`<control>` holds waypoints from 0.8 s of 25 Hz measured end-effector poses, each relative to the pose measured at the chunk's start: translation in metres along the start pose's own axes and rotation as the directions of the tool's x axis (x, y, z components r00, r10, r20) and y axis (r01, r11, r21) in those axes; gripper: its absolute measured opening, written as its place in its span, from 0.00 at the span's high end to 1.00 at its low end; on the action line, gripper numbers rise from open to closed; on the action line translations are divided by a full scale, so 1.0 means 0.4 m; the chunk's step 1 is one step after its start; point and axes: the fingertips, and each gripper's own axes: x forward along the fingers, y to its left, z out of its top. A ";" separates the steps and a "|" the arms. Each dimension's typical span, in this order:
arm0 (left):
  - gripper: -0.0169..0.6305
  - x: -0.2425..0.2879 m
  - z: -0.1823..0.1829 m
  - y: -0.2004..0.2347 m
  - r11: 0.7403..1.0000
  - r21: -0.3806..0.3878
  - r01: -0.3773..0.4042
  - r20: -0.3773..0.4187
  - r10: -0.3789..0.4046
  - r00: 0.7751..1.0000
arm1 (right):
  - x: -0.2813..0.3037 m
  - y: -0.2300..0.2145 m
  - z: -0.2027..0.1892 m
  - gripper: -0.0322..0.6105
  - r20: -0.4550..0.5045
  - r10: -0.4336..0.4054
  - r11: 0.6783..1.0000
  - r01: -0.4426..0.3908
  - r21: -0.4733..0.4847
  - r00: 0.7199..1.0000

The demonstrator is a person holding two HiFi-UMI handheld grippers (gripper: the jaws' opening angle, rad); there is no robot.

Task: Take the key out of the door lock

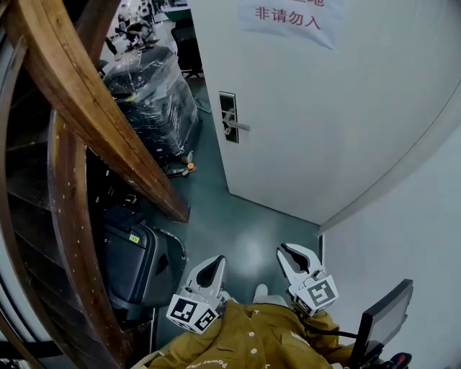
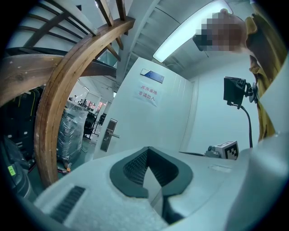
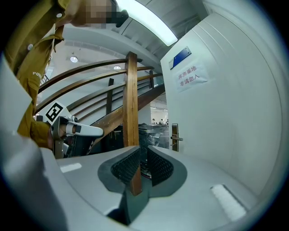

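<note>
The white door (image 1: 324,108) stands ahead with a dark lock plate (image 1: 227,115) and a silver lever handle (image 1: 239,126) near its left edge. A key is too small to make out. The lock plate (image 2: 109,134) also shows far off in the left gripper view, and the lock plate (image 3: 174,135) in the right gripper view. My left gripper (image 1: 210,272) is shut and empty, held close to my body. My right gripper (image 1: 294,258) is beside it, jaws a narrow gap apart with nothing between them. Both are well short of the door.
A curved wooden stair rail (image 1: 94,122) rises at the left, with a plastic-wrapped bundle (image 1: 155,94) beyond it and a black case (image 1: 133,263) under it. A small screen on a stand (image 1: 385,317) sits at lower right. A paper notice (image 1: 288,18) hangs on the door.
</note>
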 end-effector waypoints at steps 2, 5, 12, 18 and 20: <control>0.98 0.021 -0.005 -0.015 1.000 0.009 -0.011 0.016 0.011 1.000 | -0.010 -0.028 -0.005 0.86 0.000 0.006 1.000 -0.006 -0.012 1.000; 0.98 0.044 -0.019 -0.013 0.999 -0.001 -0.042 0.021 0.042 0.999 | -0.007 -0.058 -0.014 0.86 -0.001 0.026 1.000 -0.026 -0.008 1.000; 0.98 0.132 -0.010 0.043 0.997 -0.016 -0.078 0.001 0.078 0.997 | 0.067 -0.139 -0.012 0.93 -0.008 0.061 0.998 -0.061 0.021 0.998; 0.98 0.270 0.031 0.189 0.996 -0.023 -0.082 -0.008 0.081 0.997 | 0.241 -0.240 -0.009 0.93 -0.008 0.052 0.997 -0.051 0.051 0.999; 0.98 0.323 0.056 0.244 0.997 -0.026 -0.071 -0.012 0.071 0.997 | 0.316 -0.272 -0.004 0.93 0.002 0.043 0.995 -0.043 0.095 0.999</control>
